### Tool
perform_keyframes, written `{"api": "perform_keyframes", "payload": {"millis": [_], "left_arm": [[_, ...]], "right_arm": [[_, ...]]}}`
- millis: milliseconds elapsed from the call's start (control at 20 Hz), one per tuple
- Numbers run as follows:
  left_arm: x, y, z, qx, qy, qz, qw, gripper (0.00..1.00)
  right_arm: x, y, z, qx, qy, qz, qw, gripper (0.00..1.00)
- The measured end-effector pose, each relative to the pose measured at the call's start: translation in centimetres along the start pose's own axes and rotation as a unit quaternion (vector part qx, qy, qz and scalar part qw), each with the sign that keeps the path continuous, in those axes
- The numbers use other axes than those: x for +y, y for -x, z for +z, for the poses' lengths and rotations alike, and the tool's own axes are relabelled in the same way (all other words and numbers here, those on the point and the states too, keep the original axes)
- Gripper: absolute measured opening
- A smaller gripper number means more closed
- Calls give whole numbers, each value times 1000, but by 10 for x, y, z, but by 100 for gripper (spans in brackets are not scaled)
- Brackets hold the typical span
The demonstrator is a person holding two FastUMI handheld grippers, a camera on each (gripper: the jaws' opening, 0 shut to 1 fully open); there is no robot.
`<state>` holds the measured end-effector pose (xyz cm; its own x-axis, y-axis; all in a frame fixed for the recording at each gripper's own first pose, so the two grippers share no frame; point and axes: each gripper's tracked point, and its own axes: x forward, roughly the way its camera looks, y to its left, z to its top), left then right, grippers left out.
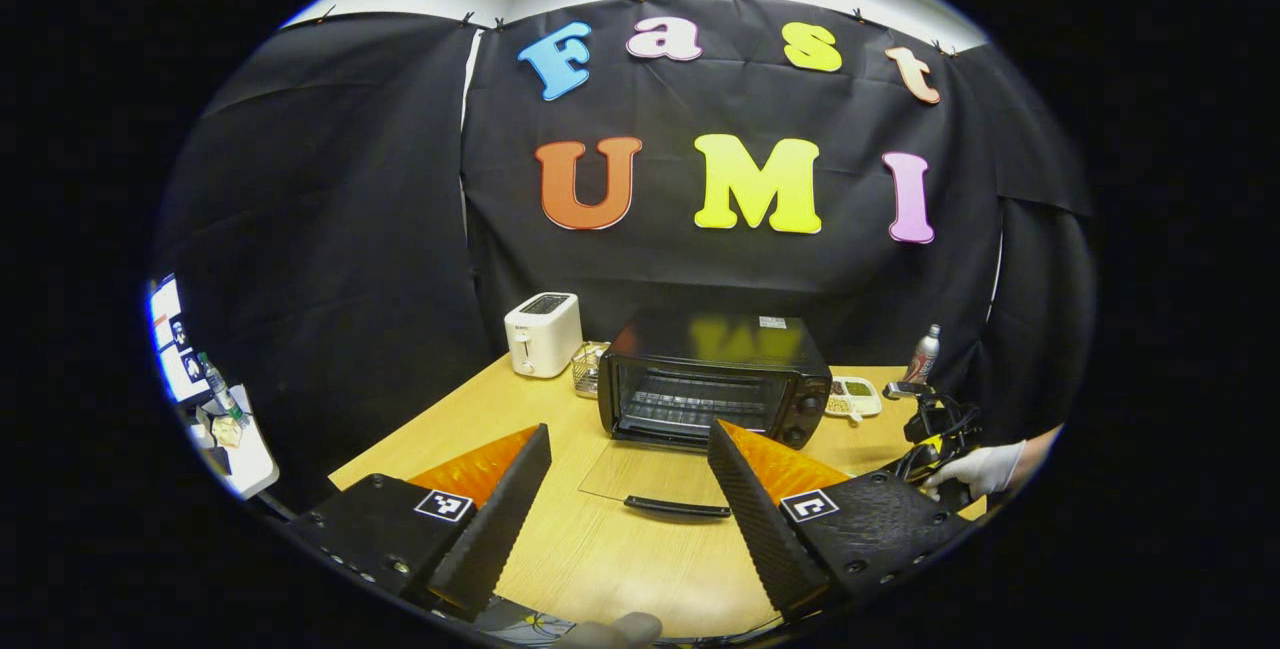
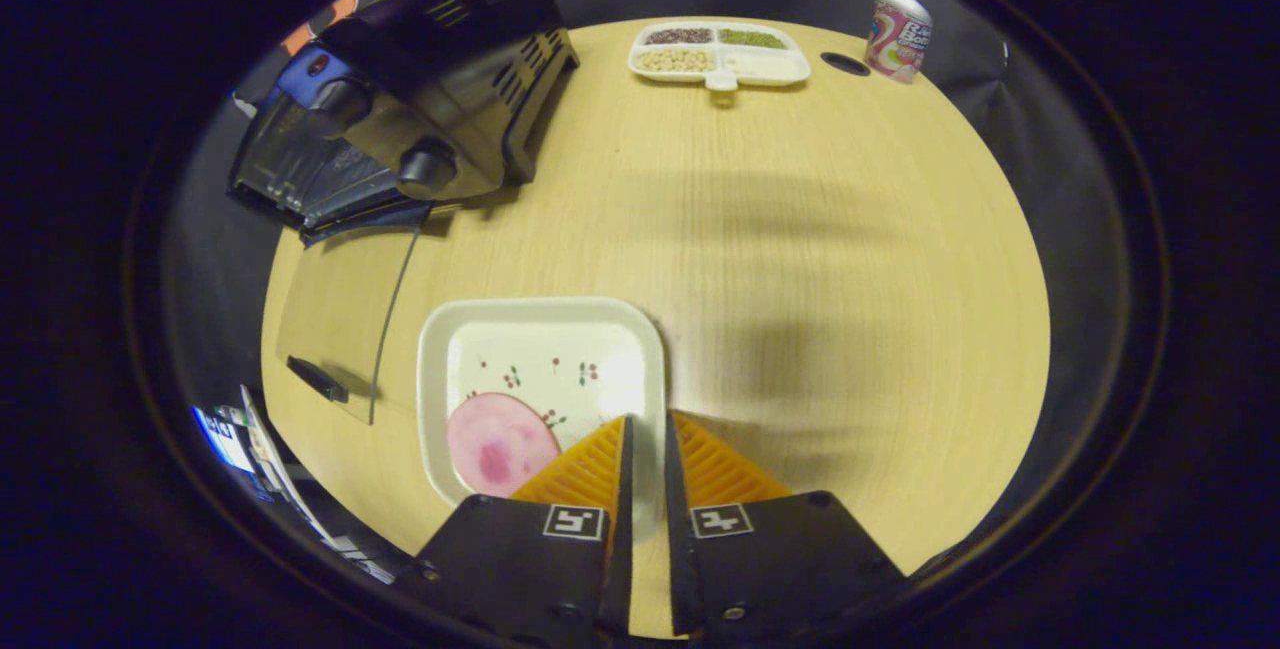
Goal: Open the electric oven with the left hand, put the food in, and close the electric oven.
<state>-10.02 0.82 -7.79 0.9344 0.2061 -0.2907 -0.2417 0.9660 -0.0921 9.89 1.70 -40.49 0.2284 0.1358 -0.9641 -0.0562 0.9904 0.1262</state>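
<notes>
Oven [image 1: 715, 379] door lies open. My right gripper [image 2: 645, 429] pinches the plate [image 2: 540, 394] rim at lower centre; keep it level. My left gripper [image 1: 630, 459] gapes empty.

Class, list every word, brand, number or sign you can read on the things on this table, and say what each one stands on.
No text is readable.
Toaster: small dark mark on the front, too small to read.
Oven: pale sticker on top, too small to read.
Can: printed wrap, too blurred to read.
</notes>
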Motion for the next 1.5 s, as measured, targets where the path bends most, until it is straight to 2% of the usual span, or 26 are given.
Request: {"api": "perform_keyframes", "payload": {"millis": [200,250,300,350,450,550,600,800,850,1000,1050,1150,1200,1300,1350,1400,1500], "left_arm": [[-1,-7,-4,0,7,-18,1000,96],[1,-10,-3,-2,8,-24,1000,96],[4,-12,-2,-6,9,-28,1000,96],[6,-14,1,-9,11,-32,999,96],[9,-17,6,-13,16,-46,999,96],[13,-22,10,-18,9,-55,998,96],[14,-22,11,-19,5,-60,998,96],[19,-23,17,-20,-3,-74,997,96],[18,-23,18,-19,-4,-76,997,96],[17,-23,24,-22,-4,-80,997,96],[16,-23,25,-21,-4,-83,996,96],[15,-24,29,-28,-9,-83,996,96],[16,-25,30,-30,-11,-84,996,96],[17,-25,34,-33,-10,-86,996,96],[17,-24,36,-36,-13,-88,995,96],[18,-24,36,-37,-20,-91,995,96],[20,-24,42,-45,-34,-97,994,96]], "right_arm": [[-2,0,3,41,-12,9,999,9],[-2,0,4,50,-21,18,998,3],[-2,0,3,55,-21,28,998,2],[-4,1,3,57,-19,41,997,4],[-3,1,1,67,-24,71,995,2],[0,2,-1,80,-46,119,989,0],[0,2,0,68,-58,146,985,2],[-1,6,-7,37,-117,216,969,0],[-3,9,-9,32,-135,229,963,4],[-11,22,-10,-9,-173,243,955,0],[-12,27,-11,-20,-185,245,951,4],[-10,39,-11,-47,-214,250,943,4],[-4,51,-12,-64,-223,257,938,1],[11,72,-15,-100,-239,262,929,4],[23,84,-16,-116,-252,267,923,0],[38,93,-18,-126,-270,275,914,4],[71,101,-22,-148,-295,284,900,4]]}}
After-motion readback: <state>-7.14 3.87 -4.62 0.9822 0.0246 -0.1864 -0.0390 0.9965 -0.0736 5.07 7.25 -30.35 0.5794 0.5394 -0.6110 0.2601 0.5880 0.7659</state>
